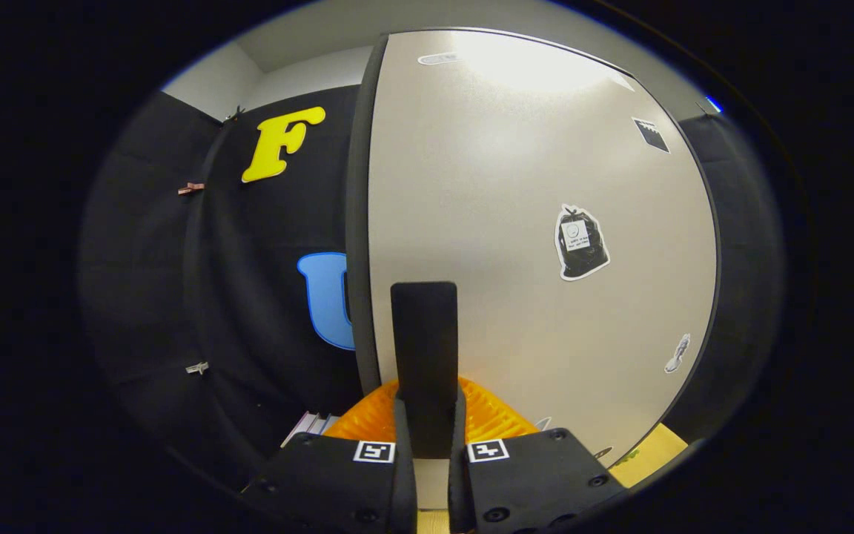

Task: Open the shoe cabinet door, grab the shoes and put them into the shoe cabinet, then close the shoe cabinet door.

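The gripper [431, 437] stood close up against the shoe cabinet door [516, 245], a pale panel with a dark edge that rose just ahead of the fingers and reached well beyond them. A dark upright handle [424, 348] on that door sat between the two fingers [403, 445], which were drawn in tight against its lower end, one on each side, pinching it. Behind the handle, low and just past the fingertips, an orange ribbed object [494, 415] showed on both sides of it. Several stickers were on the door face, the largest [581, 242] up and to the right of the fingers. No shoes could be made out.
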Demonstrator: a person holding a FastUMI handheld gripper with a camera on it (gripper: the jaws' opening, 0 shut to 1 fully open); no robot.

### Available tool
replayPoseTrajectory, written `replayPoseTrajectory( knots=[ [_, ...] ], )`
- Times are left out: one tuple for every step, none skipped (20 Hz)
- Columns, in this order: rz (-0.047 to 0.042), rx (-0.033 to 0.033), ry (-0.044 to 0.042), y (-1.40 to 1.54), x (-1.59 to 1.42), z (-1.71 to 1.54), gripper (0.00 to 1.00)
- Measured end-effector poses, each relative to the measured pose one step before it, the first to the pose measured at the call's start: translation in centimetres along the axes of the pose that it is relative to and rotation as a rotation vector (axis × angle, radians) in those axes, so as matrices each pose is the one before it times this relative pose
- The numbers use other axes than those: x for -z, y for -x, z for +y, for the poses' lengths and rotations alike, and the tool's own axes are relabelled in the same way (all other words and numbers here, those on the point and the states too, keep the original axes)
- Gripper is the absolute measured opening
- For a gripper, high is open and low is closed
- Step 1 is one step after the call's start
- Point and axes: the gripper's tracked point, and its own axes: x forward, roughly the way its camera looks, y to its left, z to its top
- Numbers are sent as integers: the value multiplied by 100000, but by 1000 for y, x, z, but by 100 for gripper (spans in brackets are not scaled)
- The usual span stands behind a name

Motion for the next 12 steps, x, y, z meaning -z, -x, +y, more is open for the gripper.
replayPoseTrajectory(
  knots=[
    [124,-1191,65,694,-47,58,20],
    [303,-1169,-732,1077,28,61,20],
    [-107,-1107,-1049,1189,82,-53,21],
    [-576,-1159,-568,1258,-21,-206,20],
    [-25,-1033,69,1208,-54,-230,20],
    [-837,-1096,-112,1484,-83,-318,20],
    [408,-1259,-480,1241,49,-304,20],
    [-359,-1346,-998,1039,-120,-276,20],
    [81,-1123,-854,1123,-123,-403,20],
    [18,-961,-506,1142,-39,-563,20],
    [-291,-524,-442,1274,-247,-462,20],
    [285,-488,-388,991,0,-412,20]
  ],
)
